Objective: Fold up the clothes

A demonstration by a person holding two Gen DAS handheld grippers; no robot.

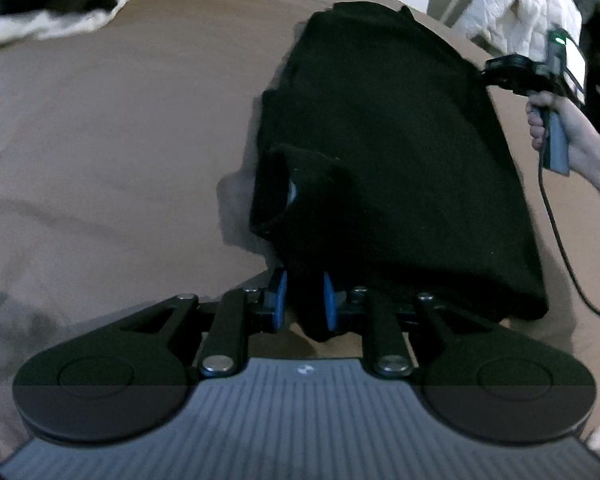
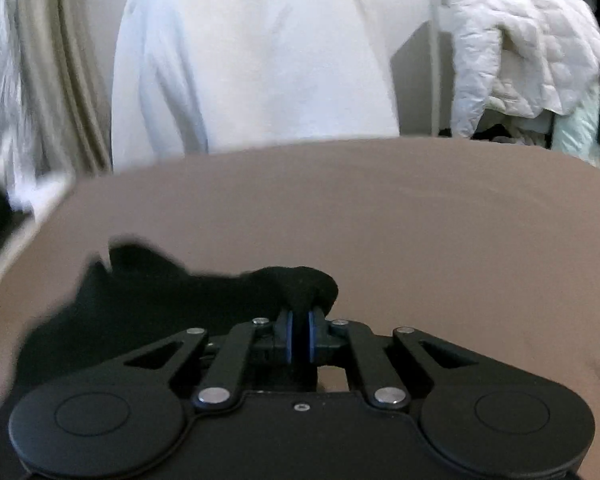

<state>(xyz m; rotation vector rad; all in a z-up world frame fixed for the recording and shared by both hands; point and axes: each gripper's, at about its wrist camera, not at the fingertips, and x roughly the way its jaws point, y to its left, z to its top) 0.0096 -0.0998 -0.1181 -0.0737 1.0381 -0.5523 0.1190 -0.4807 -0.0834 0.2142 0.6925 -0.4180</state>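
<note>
At lower centre of each view, a gripper pinches the black garment (image 1: 380,152). Left gripper (image 1: 305,300) grips a fold; right gripper (image 2: 300,338) grips an edge over the brown sheet (image 2: 420,220).

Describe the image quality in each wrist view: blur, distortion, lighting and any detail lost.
Left wrist view: fisheye bends the brown bedsheet; the black garment is so dark that its folds vanish; the far white bedding smears. Right wrist view: motion blur softens the garment's edge and the hanging white shirt; the right gripper stays sharp.
</note>
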